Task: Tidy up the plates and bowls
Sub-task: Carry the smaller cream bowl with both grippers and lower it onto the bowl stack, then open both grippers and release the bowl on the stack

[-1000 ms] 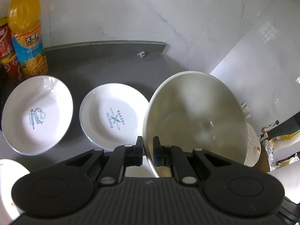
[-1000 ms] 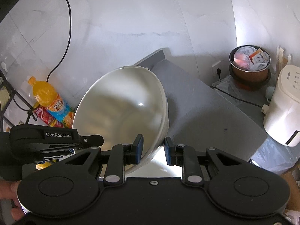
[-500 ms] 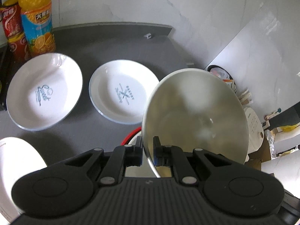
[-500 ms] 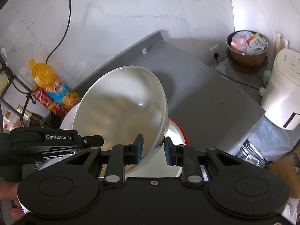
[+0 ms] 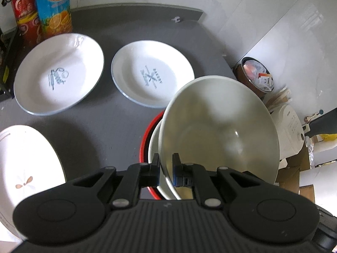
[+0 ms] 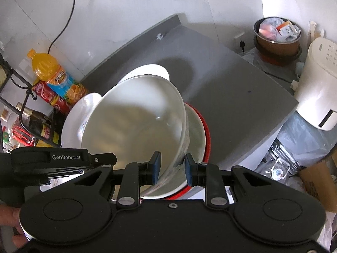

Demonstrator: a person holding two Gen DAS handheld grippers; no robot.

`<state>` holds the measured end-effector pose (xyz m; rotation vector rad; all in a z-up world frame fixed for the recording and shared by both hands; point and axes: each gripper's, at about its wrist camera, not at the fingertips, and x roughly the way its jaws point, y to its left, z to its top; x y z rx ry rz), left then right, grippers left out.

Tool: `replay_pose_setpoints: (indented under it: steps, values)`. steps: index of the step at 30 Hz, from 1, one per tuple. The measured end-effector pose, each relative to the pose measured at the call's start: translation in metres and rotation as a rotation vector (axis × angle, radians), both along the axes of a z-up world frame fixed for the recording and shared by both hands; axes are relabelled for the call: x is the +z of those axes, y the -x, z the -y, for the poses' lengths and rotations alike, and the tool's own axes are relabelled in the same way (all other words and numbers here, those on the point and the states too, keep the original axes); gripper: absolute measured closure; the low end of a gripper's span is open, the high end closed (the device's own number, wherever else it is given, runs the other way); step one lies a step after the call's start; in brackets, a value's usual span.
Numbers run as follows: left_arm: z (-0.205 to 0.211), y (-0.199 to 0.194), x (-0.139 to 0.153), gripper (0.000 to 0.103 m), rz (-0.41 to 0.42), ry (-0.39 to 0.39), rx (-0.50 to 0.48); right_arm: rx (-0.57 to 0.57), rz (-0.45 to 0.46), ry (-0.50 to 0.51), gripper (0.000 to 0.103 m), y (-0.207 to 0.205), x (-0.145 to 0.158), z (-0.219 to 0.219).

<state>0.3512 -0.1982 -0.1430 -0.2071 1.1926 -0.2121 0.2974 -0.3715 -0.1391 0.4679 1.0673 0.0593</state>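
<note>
Nesting the large white bowl (image 5: 219,130) into the red-rimmed bowl (image 5: 145,139) is the step in hand. Both tools grip the same bowl by its rim: the left gripper (image 5: 165,169) is clenched on the near-left part of the rim, with the thin wall pinched between its pads, and the right gripper (image 6: 172,169) is closed on the opposite part, its pads pressing the rim wall from inside and outside. The bowl hangs tilted above the grey table (image 5: 118,130), its mouth turned toward the cameras, and its underside sits over the red-rimmed bowl, which rests near the table's front-right area; whether the two bowls touch yet cannot be told. Two printed white plates (image 5: 61,73) lie side by side farther back, apart from each other, and a flower-patterned plate (image 5: 27,164) lies at the near left, so the plates appear not yet stacked. An orange drink bottle (image 5: 53,6) and red cans (image 5: 25,10) stand at the far-left corner. The next move, as a judgement, calls for levelling the bowl and lowering it evenly with both hands until it seats, then releasing both grips together. Uneven lowering risks the bowl rocking against the red rim or sliding toward the table edge.
</note>
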Motion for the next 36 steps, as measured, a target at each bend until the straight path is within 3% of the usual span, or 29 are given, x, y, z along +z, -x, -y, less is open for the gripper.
replay_pose_setpoints:
  steps: [18, 22, 29, 36]
  values:
    - [0.001, 0.003, -0.013, 0.092, -0.034, -0.045, 0.000, 0.061, -0.016, 0.039, 0.075, -0.004, -0.007, -0.007]
    - [0.004, 0.003, -0.012, 0.090, -0.031, -0.064, -0.005, 0.054, -0.023, 0.046, 0.061, -0.006, -0.005, -0.003]
    - [0.005, -0.003, -0.012, 0.088, -0.042, -0.101, 0.001, 0.052, 0.016, 0.038, 0.061, -0.013, 0.006, 0.010]
    - [-0.007, -0.010, -0.005, 0.082, -0.036, -0.075, 0.050, 0.101, 0.045, 0.019, 0.061, -0.029, 0.015, 0.011]
